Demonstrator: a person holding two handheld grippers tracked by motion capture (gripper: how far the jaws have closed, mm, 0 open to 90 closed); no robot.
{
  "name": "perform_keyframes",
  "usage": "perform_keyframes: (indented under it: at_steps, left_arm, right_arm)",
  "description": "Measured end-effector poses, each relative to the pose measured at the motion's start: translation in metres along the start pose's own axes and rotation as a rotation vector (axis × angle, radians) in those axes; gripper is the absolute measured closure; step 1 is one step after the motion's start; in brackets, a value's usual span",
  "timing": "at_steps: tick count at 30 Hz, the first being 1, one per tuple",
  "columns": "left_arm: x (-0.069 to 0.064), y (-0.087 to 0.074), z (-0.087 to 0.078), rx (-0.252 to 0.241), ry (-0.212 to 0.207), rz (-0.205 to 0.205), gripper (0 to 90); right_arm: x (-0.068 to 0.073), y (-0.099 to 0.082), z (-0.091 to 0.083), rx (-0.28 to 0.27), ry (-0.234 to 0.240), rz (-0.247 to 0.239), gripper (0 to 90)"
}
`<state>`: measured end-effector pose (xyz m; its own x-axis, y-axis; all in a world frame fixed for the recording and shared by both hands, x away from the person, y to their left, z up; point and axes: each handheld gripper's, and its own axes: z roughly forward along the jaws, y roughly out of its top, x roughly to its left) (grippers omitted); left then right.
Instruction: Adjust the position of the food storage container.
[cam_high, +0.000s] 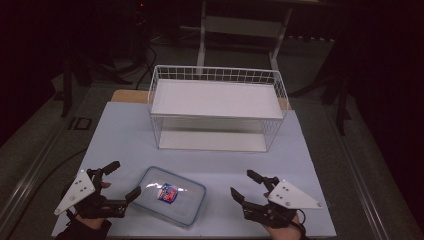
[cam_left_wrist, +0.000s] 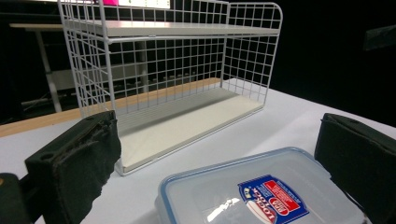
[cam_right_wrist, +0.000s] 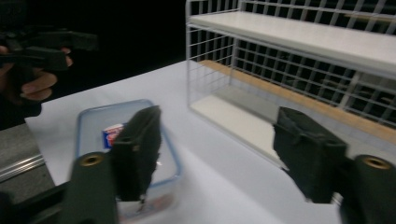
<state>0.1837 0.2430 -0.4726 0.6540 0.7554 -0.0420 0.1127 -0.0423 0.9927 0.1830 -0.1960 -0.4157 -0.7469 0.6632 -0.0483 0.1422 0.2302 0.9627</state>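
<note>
A clear plastic container (cam_high: 170, 196) with a blue-rimmed lid and a red-and-blue label lies flat on the table near the front edge. My left gripper (cam_high: 126, 177) stands open just left of it, its near jaw close to the lid's left corner. In the left gripper view the container (cam_left_wrist: 261, 191) lies low between the wide-apart jaws of the gripper (cam_left_wrist: 215, 158). My right gripper (cam_high: 242, 183) is open to the right of the container, a short gap away. In the right gripper view the container (cam_right_wrist: 100, 121) sits behind the left jaw of the gripper (cam_right_wrist: 224, 151).
A white wire rack (cam_high: 217, 107) with a lower and an upper shelf stands at the back middle of the pale table (cam_high: 125, 135). The rack (cam_left_wrist: 177, 70) faces me with its front open. The rack (cam_right_wrist: 299, 56) is to the right. Dark floor surrounds the table.
</note>
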Motion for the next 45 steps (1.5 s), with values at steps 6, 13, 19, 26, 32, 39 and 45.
perform_keyframes:
  at_steps: [6, 13, 19, 26, 32, 39, 45]
  left_arm:
    - [0.002, 0.0, -0.001, -0.001, 0.01, 0.004, 0.3]
    - [0.004, -0.001, -0.001, -0.003, 0.013, -0.001, 0.3]
    - [0.005, -0.002, -0.002, -0.009, 0.022, -0.005, 0.3]
    - [0.006, -0.003, -0.001, -0.004, 0.019, -0.004, 0.3]
    - [0.006, -0.003, -0.001, -0.011, 0.023, -0.005, 0.3]
    - [0.005, -0.003, 0.0, -0.003, 0.019, -0.001, 0.3]
    - [0.006, -0.004, 0.0, 0.003, 0.016, -0.004, 0.3]
  right_arm:
    - [0.025, -0.002, 0.029, 0.062, 0.129, 0.009, 58.7]
    - [0.054, -0.014, 0.06, 0.144, 0.258, -0.012, 77.7]
    - [0.08, -0.032, 0.085, 0.238, 0.351, -0.049, 89.7]
    - [0.1, -0.047, 0.098, 0.302, 0.431, -0.07, 89.9]
    - [0.108, -0.06, 0.106, 0.351, 0.447, -0.086, 89.9]
    - [0.109, -0.062, 0.109, 0.367, 0.423, -0.095, 90.0]
    - [0.098, -0.06, 0.11, 0.374, 0.354, -0.087, 90.0]
